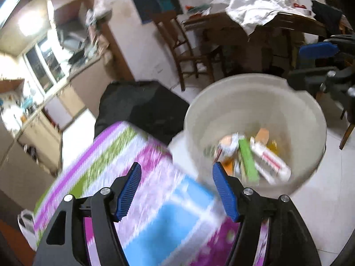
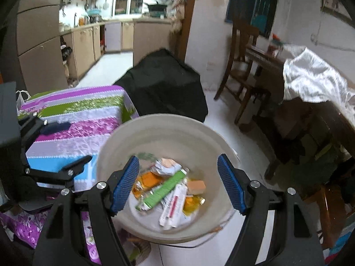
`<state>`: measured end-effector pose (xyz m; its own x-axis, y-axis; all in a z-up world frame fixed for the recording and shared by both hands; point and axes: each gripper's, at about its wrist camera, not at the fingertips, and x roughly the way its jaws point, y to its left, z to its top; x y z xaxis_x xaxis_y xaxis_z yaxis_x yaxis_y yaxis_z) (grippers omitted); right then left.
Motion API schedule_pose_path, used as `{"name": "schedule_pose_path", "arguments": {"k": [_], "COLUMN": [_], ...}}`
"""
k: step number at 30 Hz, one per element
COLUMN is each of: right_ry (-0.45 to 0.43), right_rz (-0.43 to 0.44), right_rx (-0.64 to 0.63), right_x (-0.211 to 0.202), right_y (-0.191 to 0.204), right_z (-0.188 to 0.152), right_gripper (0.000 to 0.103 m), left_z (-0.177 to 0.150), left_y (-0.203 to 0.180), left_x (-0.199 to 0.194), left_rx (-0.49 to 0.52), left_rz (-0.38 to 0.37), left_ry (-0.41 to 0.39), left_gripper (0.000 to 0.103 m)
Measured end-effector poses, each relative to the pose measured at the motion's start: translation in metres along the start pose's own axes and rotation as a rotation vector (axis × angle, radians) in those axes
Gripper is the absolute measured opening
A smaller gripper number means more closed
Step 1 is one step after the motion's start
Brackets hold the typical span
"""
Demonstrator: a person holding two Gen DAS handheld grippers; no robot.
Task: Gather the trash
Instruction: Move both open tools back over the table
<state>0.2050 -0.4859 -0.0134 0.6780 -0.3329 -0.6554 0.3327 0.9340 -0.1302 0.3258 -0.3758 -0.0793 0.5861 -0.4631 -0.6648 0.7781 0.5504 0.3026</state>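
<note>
The left claw is seen with its blue pads standing apart and nothing between them. It is held above a surface covered in a striped cloth of purple, green, white and light blue; whether this surface is a bed or a counter cannot be told. The left wrist view is blurred.

The right claw is likewise found open, its pads spread with nothing gripped. It is positioned over a pale round bucket, which is standing on the white tiled floor just beside the edge of the cloth-covered surface.

The collected trash is located inside the bucket, at its bottom. A green flat box, a white tube with red print, an orange block, crumpled foil wrappers and yellow-orange packets are noted there, lying piled against one another. The same bucket and its contents are visible in the left wrist view, to the right of the left claw.

A large black bag is observed on the floor behind the bucket and the cloth. A wooden chair is placed against the wall farther back. A wooden table to the right is partly covered by a crumpled white sheet. Kitchen cabinets are seen in the background at left.
</note>
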Motion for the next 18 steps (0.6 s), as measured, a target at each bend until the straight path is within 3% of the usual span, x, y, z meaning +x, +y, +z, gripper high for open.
{"name": "schedule_pose_path", "arguments": {"k": [12, 18], "right_ry": [-0.206, -0.181], "right_rz": [0.106, 0.209], "right_rx": [0.005, 0.008], "right_x": [-0.032, -0.021], "right_y": [0.088, 0.138], "right_z": [-0.018, -0.027], "right_gripper": [0.07, 0.07], "left_z": [-0.1, -0.146], "left_y": [0.086, 0.127], "left_x": [-0.058, -0.073], "left_rx": [-0.202, -0.28], "left_rz": [0.087, 0.125], "left_ry": [0.029, 0.074], "left_gripper": [0.067, 0.067]}}
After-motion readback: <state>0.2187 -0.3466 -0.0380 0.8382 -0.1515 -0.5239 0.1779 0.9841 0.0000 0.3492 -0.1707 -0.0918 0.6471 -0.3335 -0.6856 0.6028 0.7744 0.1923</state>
